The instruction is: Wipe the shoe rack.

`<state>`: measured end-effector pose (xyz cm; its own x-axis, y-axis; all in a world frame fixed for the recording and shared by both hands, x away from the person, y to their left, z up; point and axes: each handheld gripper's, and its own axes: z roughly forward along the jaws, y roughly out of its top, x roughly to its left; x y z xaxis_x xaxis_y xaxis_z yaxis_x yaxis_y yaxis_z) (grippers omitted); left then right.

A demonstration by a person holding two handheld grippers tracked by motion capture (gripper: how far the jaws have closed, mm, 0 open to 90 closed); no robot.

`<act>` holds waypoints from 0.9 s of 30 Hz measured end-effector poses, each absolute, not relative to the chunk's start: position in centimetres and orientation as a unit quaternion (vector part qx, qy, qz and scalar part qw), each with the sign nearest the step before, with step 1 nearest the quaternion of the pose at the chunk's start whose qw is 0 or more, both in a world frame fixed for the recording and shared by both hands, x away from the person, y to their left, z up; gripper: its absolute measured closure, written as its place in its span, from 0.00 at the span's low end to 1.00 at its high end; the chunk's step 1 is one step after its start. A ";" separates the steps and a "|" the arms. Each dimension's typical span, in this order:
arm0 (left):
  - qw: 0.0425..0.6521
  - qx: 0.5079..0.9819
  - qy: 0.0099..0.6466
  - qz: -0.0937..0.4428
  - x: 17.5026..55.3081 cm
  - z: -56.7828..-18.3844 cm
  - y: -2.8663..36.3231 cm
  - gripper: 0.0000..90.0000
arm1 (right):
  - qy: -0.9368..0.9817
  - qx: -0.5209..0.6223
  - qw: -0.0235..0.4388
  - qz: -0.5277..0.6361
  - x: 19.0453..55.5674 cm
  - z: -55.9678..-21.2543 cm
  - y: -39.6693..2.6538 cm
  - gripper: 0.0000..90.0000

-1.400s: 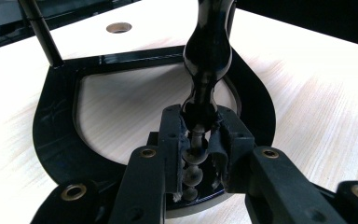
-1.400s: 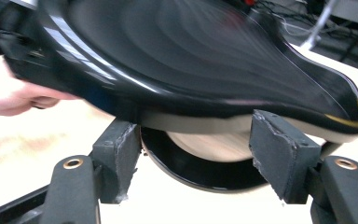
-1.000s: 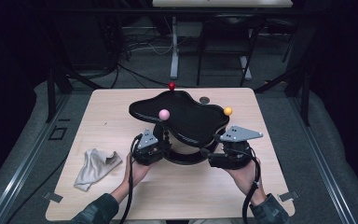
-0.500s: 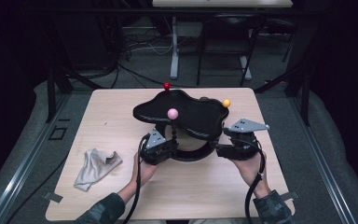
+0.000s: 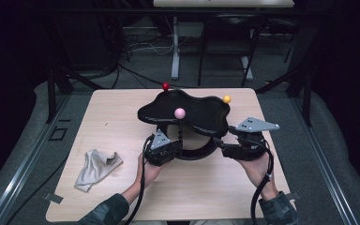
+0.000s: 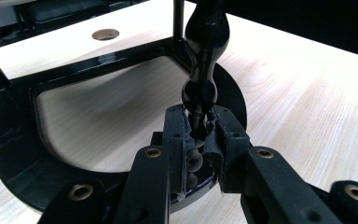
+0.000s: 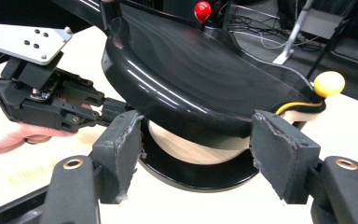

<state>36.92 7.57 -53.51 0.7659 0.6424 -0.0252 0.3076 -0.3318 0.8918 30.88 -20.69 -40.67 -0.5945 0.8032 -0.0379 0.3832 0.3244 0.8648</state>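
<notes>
Oddly, the glossy black stand (image 5: 187, 112) and grey cloth (image 5: 95, 168) bear no writing.

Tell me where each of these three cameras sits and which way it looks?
High view: above the person's side, looking forward and down on the table; forearms, both hands and the left gripper show.
Left gripper view: rides that gripper, looking along jaws shut on the black beaded post.
Right gripper view: rides the right gripper, its jaws either side of the black wavy tray.
Shared: the red ball and yellow ball appear in the high and right gripper views.
</notes>
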 end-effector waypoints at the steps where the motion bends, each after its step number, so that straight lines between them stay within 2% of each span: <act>1: 0.492 0.802 0.295 0.170 37.0 -53.4 7.6 0.86 | 0.776 0.382 0.239 0.440 30.9 -40.6 -20.7 0.37; 13: 0.496 0.801 0.289 0.168 37.4 -53.5 6.4 0.87 | 0.759 0.397 0.253 0.450 31.4 -40.3 -21.4 0.41; 27: 0.503 0.793 0.302 0.163 38.5 -53.7 5.1 0.85 | 0.743 0.419 0.253 0.456 33.0 -40.5 -22.6 0.40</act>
